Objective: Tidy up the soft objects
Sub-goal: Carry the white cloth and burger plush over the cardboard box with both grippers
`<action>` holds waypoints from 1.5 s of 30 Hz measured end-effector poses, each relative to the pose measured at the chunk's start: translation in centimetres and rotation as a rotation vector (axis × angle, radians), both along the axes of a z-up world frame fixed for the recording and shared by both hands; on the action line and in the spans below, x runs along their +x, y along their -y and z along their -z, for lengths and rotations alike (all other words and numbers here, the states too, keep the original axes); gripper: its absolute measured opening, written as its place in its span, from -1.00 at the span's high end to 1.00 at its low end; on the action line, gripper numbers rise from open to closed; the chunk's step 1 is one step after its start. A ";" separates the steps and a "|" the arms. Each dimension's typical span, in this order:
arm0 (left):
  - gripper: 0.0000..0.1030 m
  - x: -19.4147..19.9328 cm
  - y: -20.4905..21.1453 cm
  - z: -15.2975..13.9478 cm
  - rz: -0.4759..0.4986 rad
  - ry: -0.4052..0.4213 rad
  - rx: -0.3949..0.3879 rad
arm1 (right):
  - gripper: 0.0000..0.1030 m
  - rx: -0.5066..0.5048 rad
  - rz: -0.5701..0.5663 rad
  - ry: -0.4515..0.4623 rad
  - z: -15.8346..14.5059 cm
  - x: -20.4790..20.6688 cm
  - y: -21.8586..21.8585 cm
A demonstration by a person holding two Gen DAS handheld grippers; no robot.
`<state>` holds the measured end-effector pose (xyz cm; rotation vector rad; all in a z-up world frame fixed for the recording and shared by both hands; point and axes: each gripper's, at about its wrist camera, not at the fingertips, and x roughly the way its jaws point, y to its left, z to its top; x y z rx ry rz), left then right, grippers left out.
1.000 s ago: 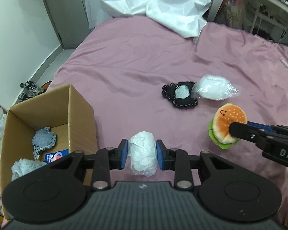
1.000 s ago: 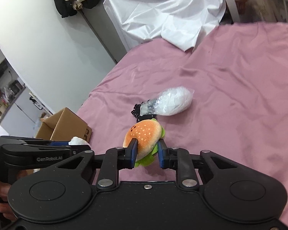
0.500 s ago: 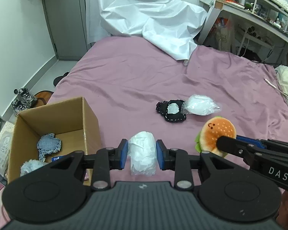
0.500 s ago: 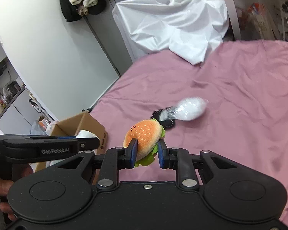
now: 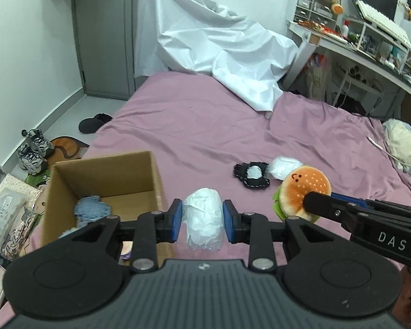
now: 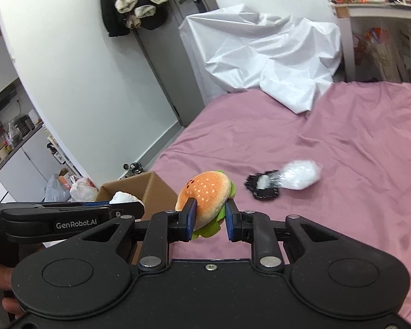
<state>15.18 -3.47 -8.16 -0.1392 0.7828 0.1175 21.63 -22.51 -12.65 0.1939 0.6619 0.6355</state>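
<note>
My left gripper (image 5: 202, 220) is shut on a white wrapped soft bundle (image 5: 203, 219), held just right of an open cardboard box (image 5: 101, 176) at the bed's edge. The box holds a grey-blue plush (image 5: 91, 209). My right gripper (image 6: 208, 219) is shut on a burger plush (image 6: 207, 196), which also shows in the left wrist view (image 5: 301, 192). A black-and-white soft toy (image 5: 250, 176) and a white bagged bundle (image 5: 283, 166) lie on the pink bedsheet (image 5: 191, 126) beyond. In the right wrist view the box (image 6: 150, 185) is left of the burger.
A white crumpled sheet (image 5: 219, 54) covers the far end of the bed. Shoes (image 5: 34, 148), bags and packets lie on the floor left of the box. A cluttered desk (image 5: 370, 41) stands at the right. Cream fabric (image 5: 402, 145) lies at the bed's right edge.
Both grippers have risen and pulled back from the bed, each still holding its object. The burger plush has moved closer to the left gripper. More of the room shows.
</note>
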 end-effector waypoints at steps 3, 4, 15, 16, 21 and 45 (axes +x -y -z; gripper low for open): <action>0.41 -0.7 -1.1 -0.5 -0.010 0.011 -0.008 | 0.56 -0.010 -0.016 0.012 -0.3 -0.5 -1.3; 0.41 -0.9 -1.5 -0.6 -0.013 0.015 -0.013 | 0.56 -0.013 -0.024 0.018 -0.5 -0.6 -1.8; 0.41 -3.2 -7.2 -1.7 -0.080 0.061 -0.042 | 0.56 -0.027 -0.078 0.057 -1.8 -2.3 -5.9; 0.41 -3.4 -7.6 -1.7 -0.085 0.062 -0.045 | 0.56 -0.031 -0.084 0.061 -1.9 -2.4 -6.3; 0.41 -4.4 -9.3 -1.3 -0.103 0.064 -0.068 | 0.56 -0.036 -0.112 0.042 -2.1 -2.8 -8.1; 0.41 -7.7 -14.3 1.1 -0.162 0.058 -0.148 | 0.35 -0.182 -0.194 0.010 -0.5 -4.8 -15.4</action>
